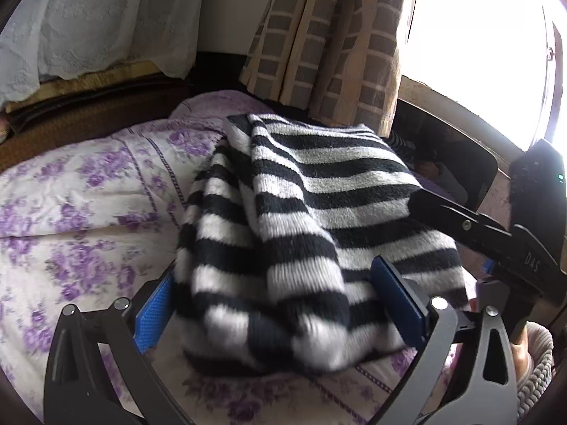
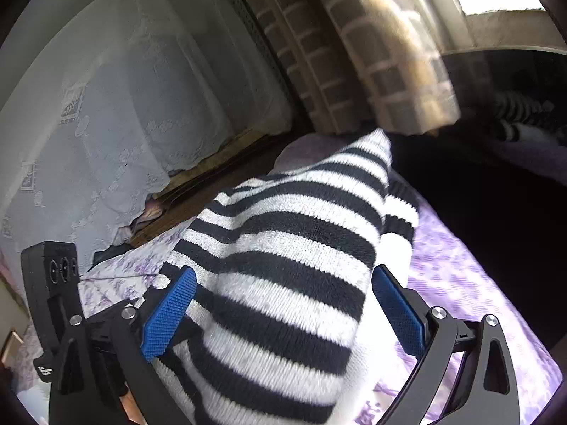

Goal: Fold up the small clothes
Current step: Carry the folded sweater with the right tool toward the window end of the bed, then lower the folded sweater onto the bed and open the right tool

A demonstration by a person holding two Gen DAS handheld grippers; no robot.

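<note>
A black-and-white striped knit garment [image 1: 294, 219] lies bunched and folded on the bed. My left gripper [image 1: 280, 304] is open, its blue pads wide apart on either side of the garment's near end. My right gripper [image 2: 287, 308] is also open, its blue pads straddling the other part of the same garment [image 2: 283, 265]. The right gripper's black body also shows in the left wrist view [image 1: 496, 233], at the garment's right edge. Neither gripper pinches the cloth.
The bed has a white sheet with purple flowers [image 1: 78, 212]. A checked brown curtain [image 1: 329, 46] and a bright window [image 1: 478, 46] are behind. White lace cloth [image 1: 88, 17] covers dark wooden furniture at the left. Another striped piece [image 2: 517, 120] lies far right.
</note>
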